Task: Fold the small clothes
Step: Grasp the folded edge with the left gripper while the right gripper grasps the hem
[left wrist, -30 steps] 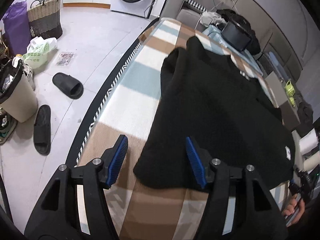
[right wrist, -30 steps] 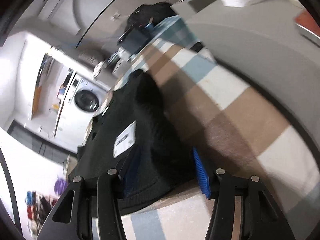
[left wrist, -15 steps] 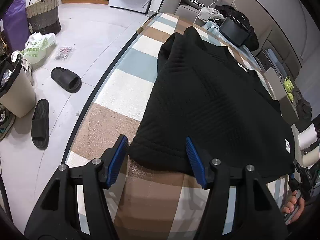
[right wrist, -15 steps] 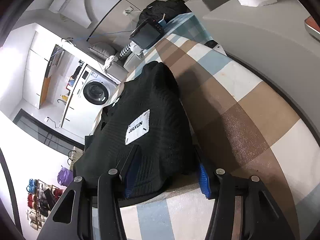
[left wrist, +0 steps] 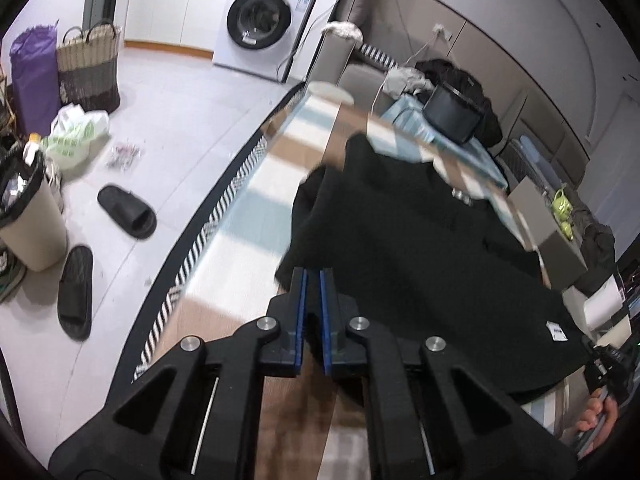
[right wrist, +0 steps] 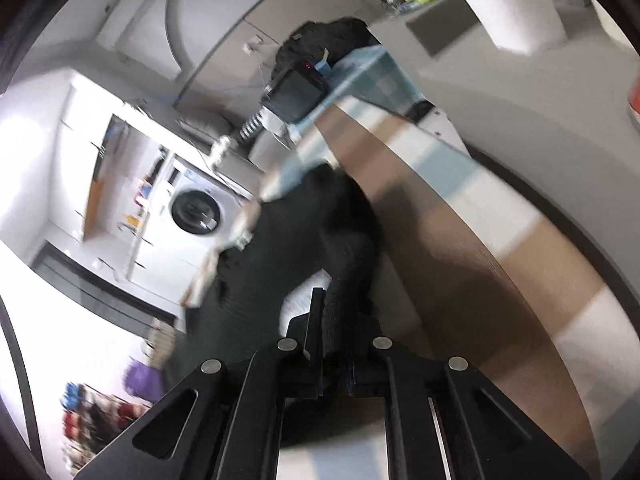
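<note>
Black sweater (left wrist: 420,248), soft and limp, is draping over checked blanket (left wrist: 256,216); both grippers, left gripper (left wrist: 313,312) and right gripper (right wrist: 334,332), are pinching its near hem corners.

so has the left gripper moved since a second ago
Yes. The left gripper has closed its fingers and pulled up and back: the washing machine now sits lower in its view, and the black garment's near edge looks lifted.

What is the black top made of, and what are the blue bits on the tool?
The black top looks like thick, soft knit or quilted fabric: matte, with a fuzzy, bunched edge where the right tool pinches it. The blue pads on the left tool look like ribbed rubber, though hard plastic is possible. The bodies of both tools look like matte black plastic.
</note>
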